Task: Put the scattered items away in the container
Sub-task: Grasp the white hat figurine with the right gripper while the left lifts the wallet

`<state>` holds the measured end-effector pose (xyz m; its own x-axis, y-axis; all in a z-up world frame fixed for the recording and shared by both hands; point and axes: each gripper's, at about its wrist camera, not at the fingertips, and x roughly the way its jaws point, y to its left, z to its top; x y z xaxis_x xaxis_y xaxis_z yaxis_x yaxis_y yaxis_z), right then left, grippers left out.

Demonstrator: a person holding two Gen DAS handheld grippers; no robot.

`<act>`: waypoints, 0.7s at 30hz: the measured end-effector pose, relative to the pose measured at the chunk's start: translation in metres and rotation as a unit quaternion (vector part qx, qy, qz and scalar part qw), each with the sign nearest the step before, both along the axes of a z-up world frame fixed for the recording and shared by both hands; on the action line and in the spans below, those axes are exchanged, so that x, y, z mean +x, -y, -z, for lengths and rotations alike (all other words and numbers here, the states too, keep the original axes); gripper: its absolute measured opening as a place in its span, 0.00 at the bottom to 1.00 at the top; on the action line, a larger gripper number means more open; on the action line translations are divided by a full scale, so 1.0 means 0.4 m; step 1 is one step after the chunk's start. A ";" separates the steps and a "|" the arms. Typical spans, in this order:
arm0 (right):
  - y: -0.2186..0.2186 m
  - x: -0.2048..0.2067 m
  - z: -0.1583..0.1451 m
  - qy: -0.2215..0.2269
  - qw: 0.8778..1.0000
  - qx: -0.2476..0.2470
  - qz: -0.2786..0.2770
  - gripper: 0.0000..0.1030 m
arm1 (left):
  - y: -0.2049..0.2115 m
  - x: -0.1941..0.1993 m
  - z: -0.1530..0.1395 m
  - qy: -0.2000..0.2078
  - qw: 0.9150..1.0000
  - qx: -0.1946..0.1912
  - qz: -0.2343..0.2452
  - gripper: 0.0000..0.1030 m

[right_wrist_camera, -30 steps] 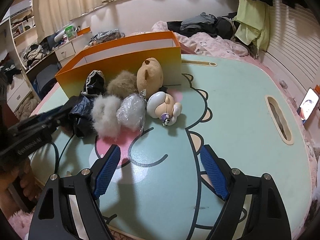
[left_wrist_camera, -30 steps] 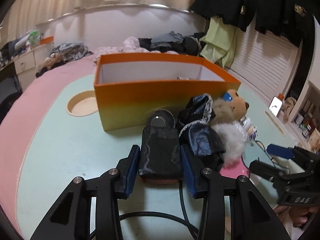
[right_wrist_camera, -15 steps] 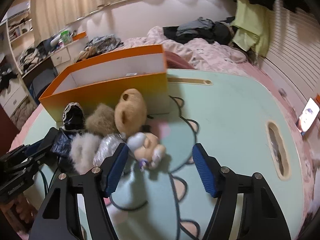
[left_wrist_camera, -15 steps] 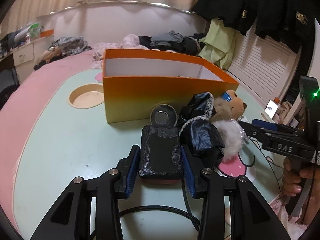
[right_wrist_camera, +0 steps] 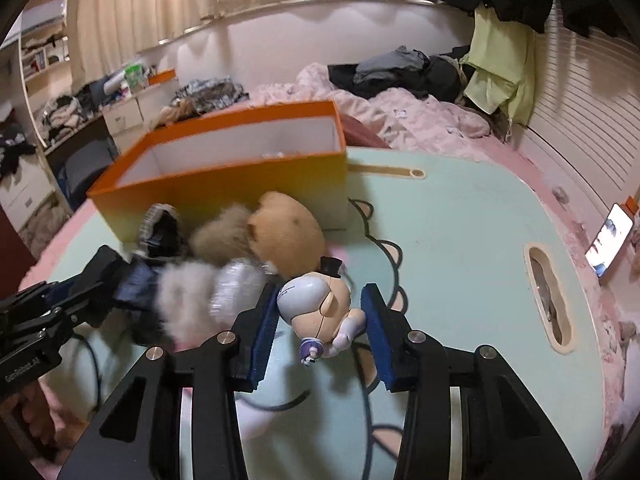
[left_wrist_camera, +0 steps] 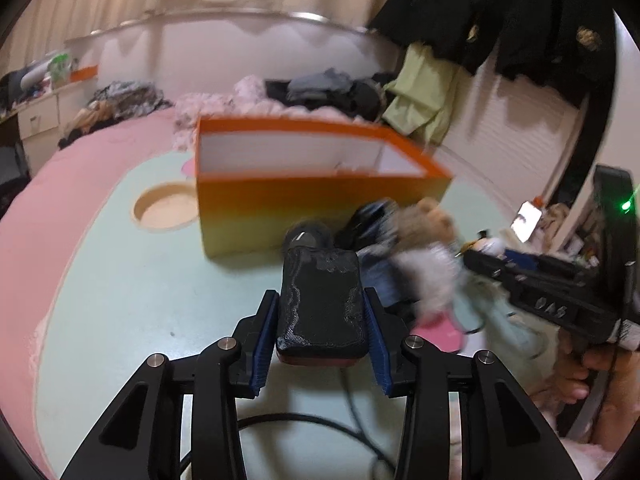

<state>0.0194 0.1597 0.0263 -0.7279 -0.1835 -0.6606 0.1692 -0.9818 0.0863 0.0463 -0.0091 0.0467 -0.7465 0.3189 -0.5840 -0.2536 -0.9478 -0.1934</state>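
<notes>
We count one orange box (left_wrist_camera: 320, 200), open-topped with white inner walls, standing on the mint-green table (left_wrist_camera: 132, 292). Just in front of it lies a heap of soft things: one tan plush bear (right_wrist_camera: 286, 236), one brown fur ball (right_wrist_camera: 218, 236), one white fur ball (right_wrist_camera: 186, 300), one clear crinkled bag (right_wrist_camera: 236, 284) and a dark lace-edged pouch (right_wrist_camera: 162, 228). We cannot count the heap's blurred smaller parts.

We see two claws. The left gripper (left_wrist_camera: 322, 320) is clamped on one black, textured case (left_wrist_camera: 322, 300), both blue pads pressed to its sides, near the box's front wall. The right gripper (right_wrist_camera: 320, 322) is closing around one small figurine (right_wrist_camera: 318, 308) with a white head and a little black hat; the left pad touches the head, and the right pad (right_wrist_camera: 376, 332) looks just clear of it.

A second ago the right claw stood wide over bare table with the figurine lying well ahead; now the figurine sits between its pads. The left claw's grip on the case is unchanged. In the left view the right gripper has come in beside the heap, where before it sat at the frame's edge.

The right gripper's side reads "DAS", blurred. The left tool's body carries white lettering we cannot read with certainty. A lit phone (right_wrist_camera: 608, 246) leans by the table's far edge.
</notes>
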 end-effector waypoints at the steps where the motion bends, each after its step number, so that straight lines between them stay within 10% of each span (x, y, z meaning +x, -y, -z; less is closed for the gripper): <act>1: 0.006 0.007 -0.015 -0.007 1.000 -0.003 -0.004 0.42 | -0.002 0.011 -0.020 -0.011 1.000 0.001 0.003 0.38; 21: 0.111 0.056 -0.040 -0.012 0.997 -0.018 -0.079 0.42 | -0.024 0.040 -0.041 -0.022 0.999 0.011 0.024 0.38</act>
